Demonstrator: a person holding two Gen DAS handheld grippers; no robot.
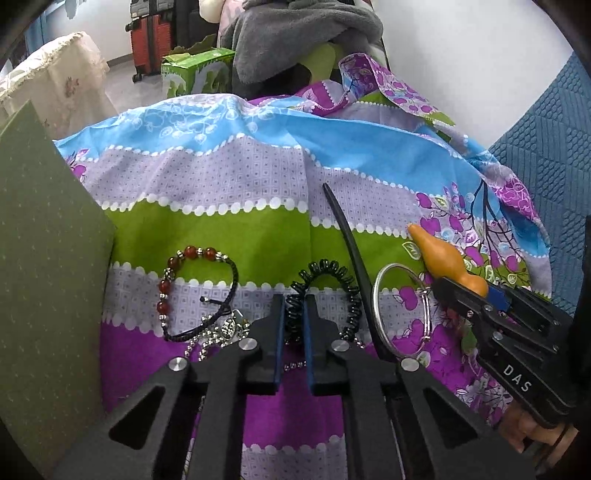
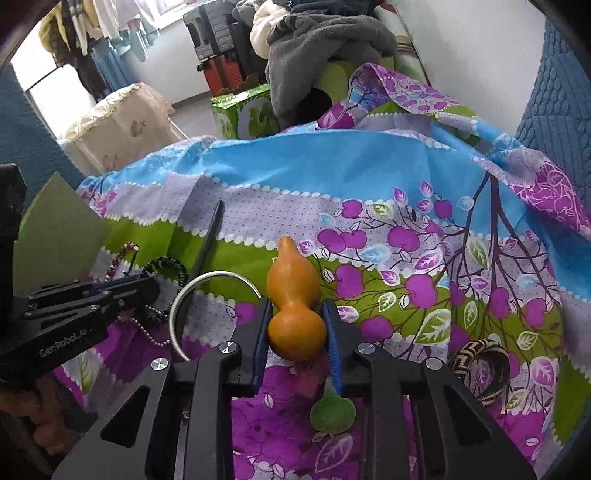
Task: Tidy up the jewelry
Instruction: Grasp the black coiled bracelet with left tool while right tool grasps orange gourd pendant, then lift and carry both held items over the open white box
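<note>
Right gripper [image 2: 295, 332] clamps gourd pendant [image 2: 295, 306] at its lower bulb on the bedsheet [image 2: 332, 177], left gripper [image 1: 294, 317] pinches coiled black band [image 1: 325, 291]; smooth bulb may slip, silver bangle [image 2: 214, 306] just beside risks snagging.

Even daylight, both wrist views usable.
Soft light from the window [image 2: 168, 7] behind; my shadows stay faint on the cloth [image 1: 258, 173]. Fisheye bends edges, dark vignette at corners, background slightly soft.
</note>
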